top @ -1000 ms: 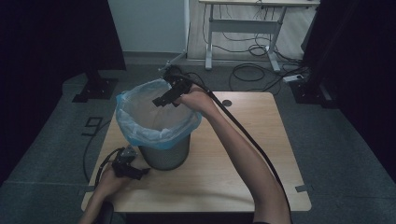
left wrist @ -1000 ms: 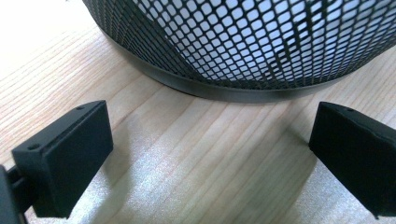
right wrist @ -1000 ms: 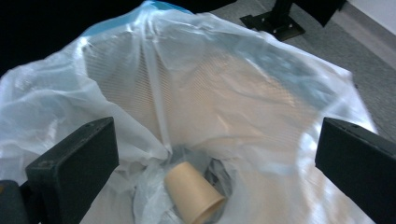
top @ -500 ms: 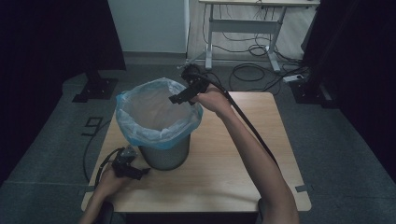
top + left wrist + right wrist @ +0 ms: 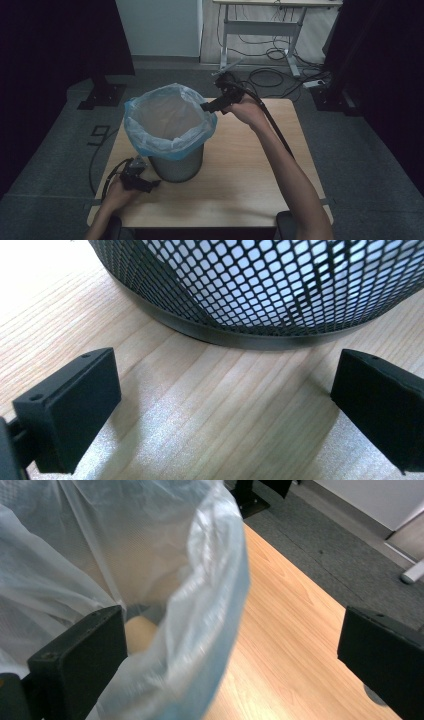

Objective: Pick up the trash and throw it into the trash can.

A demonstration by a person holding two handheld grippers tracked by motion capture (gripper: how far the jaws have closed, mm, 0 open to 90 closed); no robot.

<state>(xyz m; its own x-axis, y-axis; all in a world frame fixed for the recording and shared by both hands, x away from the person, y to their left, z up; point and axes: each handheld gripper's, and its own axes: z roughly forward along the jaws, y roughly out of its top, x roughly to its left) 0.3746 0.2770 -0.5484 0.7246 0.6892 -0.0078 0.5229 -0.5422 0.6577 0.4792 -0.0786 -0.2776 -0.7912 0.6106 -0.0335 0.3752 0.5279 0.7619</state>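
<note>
Standing upright at the near-left of the table [image 5: 260,170], the black mesh bin [image 5: 177,167] wears a pale blue plastic liner [image 5: 170,125] folded over its rim. Long axis vertical, mouth pointing up. Judgement: liner is thin, soft, slippery and easy to tear; take it at the folded edge, not the bag wall. Bin looks light and stiff enough to slide if pulled, so brace it low at the base ring. Something pale lies inside the bag; cannot identify it. Left hand-held gripper [image 5: 150,184] rests on the table just beside the bin's base, jaws spread wide, nothing between them. Right hand-held gripper [image 5: 206,106] hovers at the liner's far-right rim, jaws apart, straddling the film without pinching it.
</note>
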